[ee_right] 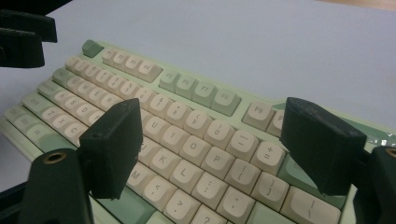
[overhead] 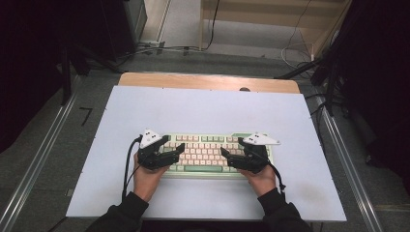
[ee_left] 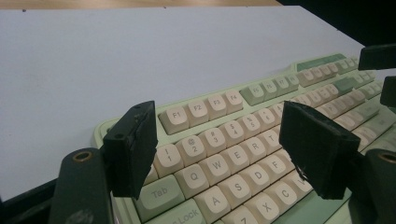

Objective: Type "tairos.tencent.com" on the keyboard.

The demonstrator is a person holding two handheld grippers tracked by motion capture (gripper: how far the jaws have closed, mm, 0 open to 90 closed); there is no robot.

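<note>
A pale green keyboard [overhead: 208, 151] with cream keys lies on the white mat [overhead: 203, 106], near the front. My left gripper [overhead: 180, 152] hovers over its left end, pointing inward, with the jaws open. In the left gripper view the left gripper [ee_left: 217, 140] straddles the number and Q-W-E rows of the keyboard [ee_left: 224, 100], pads apart and gripping nothing. My right gripper [overhead: 226, 157] hovers over the right end, also pointing inward. In the right gripper view the right gripper [ee_right: 210, 135] stands open above the O, P and bracket keys of the keyboard [ee_right: 187, 86].
The mat covers a wooden table [overhead: 208, 79] whose far edge shows. Wide bare mat lies beyond the keyboard and to both sides. Cables [overhead: 159, 48] and wooden shelving [overhead: 270, 14] are on the floor behind; metal rails [overhead: 38, 159] flank the table.
</note>
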